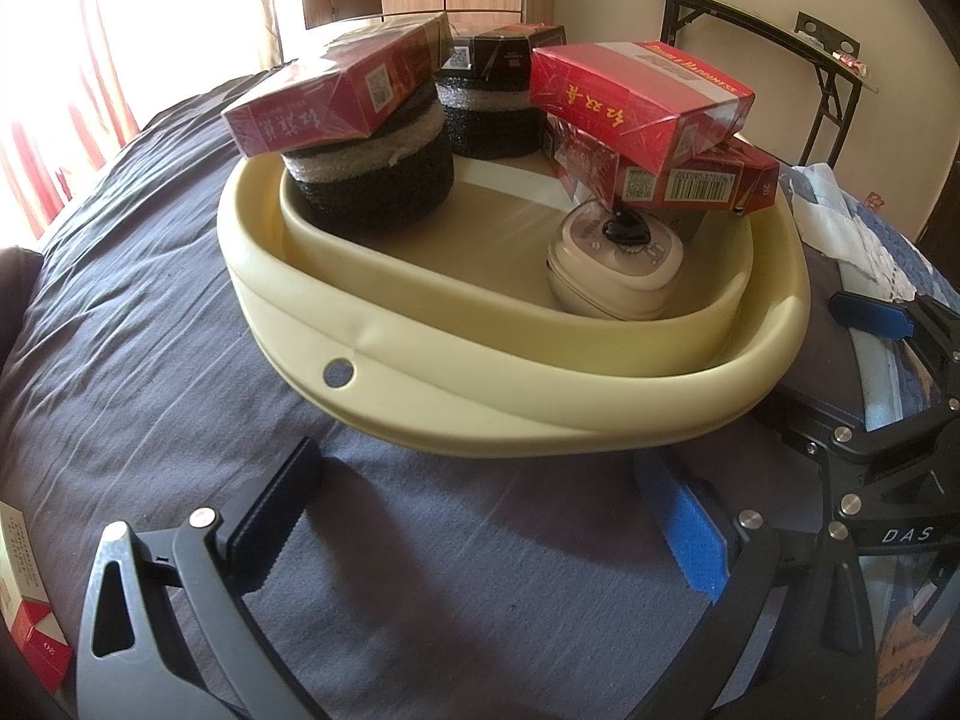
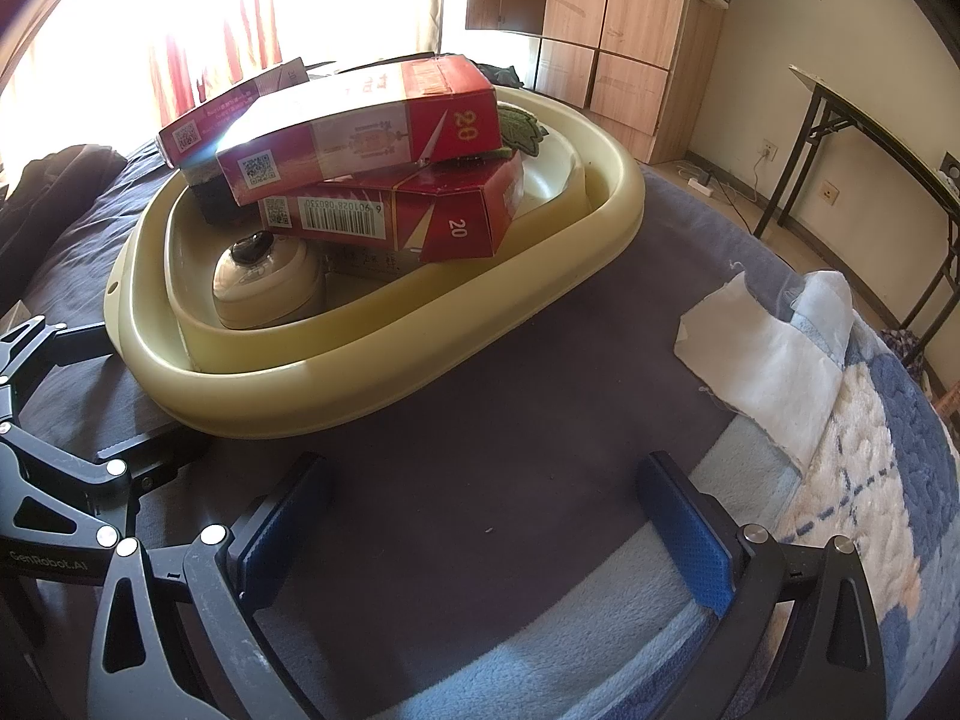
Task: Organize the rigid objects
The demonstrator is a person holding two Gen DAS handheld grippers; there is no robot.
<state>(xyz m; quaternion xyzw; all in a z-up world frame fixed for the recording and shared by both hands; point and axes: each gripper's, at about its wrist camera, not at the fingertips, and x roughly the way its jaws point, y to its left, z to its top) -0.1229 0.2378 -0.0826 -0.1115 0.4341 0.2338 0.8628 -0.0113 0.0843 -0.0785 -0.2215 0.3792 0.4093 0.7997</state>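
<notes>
A cream plastic basin (image 1: pixel 480 396) sits on a dark sheet. It holds two black foam rolls (image 1: pixel 372 180), a red carton (image 1: pixel 336 96) lying on the near roll, a black box (image 1: pixel 510 51) on the far roll, two stacked red cartons (image 1: pixel 636 96) and a small cream case (image 1: pixel 618 264). My left gripper (image 1: pixel 480 516) stands open and empty just in front of the basin's near rim. The right gripper (image 2: pixel 480 528) is also open and empty, over the sheet right of the basin (image 2: pixel 420 360). The stacked cartons (image 2: pixel 360 138) lean over the case (image 2: pixel 264 282).
Another red carton (image 1: pixel 30 612) lies at the lower left edge. A white cloth (image 2: pixel 774 360) rests on a blue patterned blanket (image 2: pixel 870 480) to the right. A folding table (image 2: pixel 870 120) stands by the wall, with a wooden wardrobe (image 2: pixel 600 18) behind.
</notes>
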